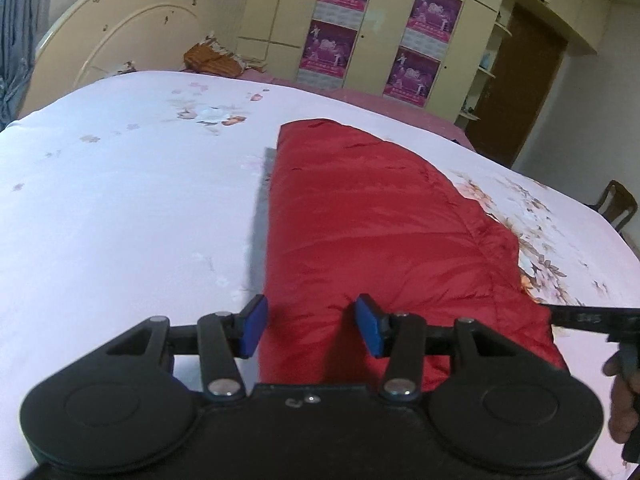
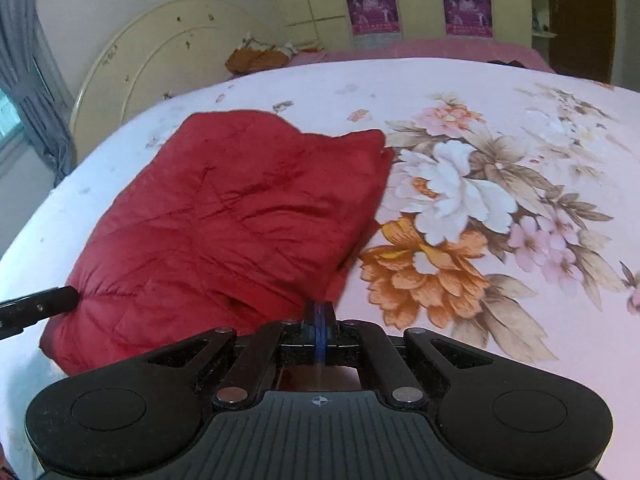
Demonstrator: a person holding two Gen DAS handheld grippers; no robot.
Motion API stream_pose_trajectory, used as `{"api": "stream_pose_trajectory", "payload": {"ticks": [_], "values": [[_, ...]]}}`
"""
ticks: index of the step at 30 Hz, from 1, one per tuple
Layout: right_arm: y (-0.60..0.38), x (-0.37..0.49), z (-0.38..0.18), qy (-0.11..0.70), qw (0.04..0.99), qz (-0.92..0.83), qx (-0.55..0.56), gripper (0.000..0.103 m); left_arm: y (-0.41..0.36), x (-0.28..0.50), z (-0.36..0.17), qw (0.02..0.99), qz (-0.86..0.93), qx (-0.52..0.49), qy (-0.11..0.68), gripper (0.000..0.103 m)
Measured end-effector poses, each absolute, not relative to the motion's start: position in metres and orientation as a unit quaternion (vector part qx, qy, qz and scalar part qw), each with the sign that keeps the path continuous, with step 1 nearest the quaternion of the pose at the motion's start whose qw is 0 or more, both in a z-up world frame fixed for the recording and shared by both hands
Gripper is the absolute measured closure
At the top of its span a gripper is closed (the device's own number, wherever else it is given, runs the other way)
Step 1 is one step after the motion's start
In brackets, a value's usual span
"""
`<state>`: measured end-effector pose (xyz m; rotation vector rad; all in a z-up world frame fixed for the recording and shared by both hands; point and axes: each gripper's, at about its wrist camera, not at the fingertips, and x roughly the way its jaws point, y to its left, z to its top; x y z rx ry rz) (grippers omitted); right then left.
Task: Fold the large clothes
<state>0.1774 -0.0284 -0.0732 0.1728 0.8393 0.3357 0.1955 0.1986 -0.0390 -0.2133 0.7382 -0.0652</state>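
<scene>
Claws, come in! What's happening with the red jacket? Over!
Left claw open, over jacket's near edge. Right claw shut on red jacket corner. Jacket lies folded on flowery bedspread. Nothing in the way.

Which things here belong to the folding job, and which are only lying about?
For the job:
- red padded jacket, partly folded on the floral bedspread
- right gripper, shut on the jacket's near edge
- left gripper, open over the other near corner

Lying about:
- orange cloth bundle by the headboard
- wooden chair
- wardrobe posters
</scene>
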Motion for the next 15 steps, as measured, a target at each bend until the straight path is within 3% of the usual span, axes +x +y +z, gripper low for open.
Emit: {"api": "stream_pose_trajectory", "payload": {"ticks": [7,9,10,11,12,13,15], "values": [[-0.041,0.141,-0.038,0.357,0.914,0.167,0.1,0.103,0.191,0.165,-0.021,0.933,-0.038,-0.09,0.348,0.055],[-0.043,0.128,-0.03,0.358,0.915,0.154,0.104,0.103,0.188,0.154,-0.015,0.934,-0.035,-0.093,0.344,0.043],[-0.044,0.121,-0.026,0.357,0.916,0.149,0.105,0.103,0.187,0.146,-0.012,0.935,-0.031,-0.097,0.338,0.016],[-0.045,0.11,-0.023,0.352,0.919,0.143,0.102,0.094,0.185,0.135,-0.007,0.941,-0.018,-0.096,0.324,0.002],[-0.046,0.099,-0.02,0.344,0.923,0.14,0.099,0.033,0.181,0.123,-0.003,0.948,-0.004,-0.085,0.305,0.0],[-0.048,0.085,-0.016,0.32,0.932,0.141,0.1,0.001,0.177,0.113,0.0,0.951,-0.001,-0.072,0.299,0.0],[-0.047,0.06,-0.011,0.302,0.94,0.136,0.088,0.0,0.175,0.099,0.002,0.95,-0.006,-0.072,0.305,0.0]]}}
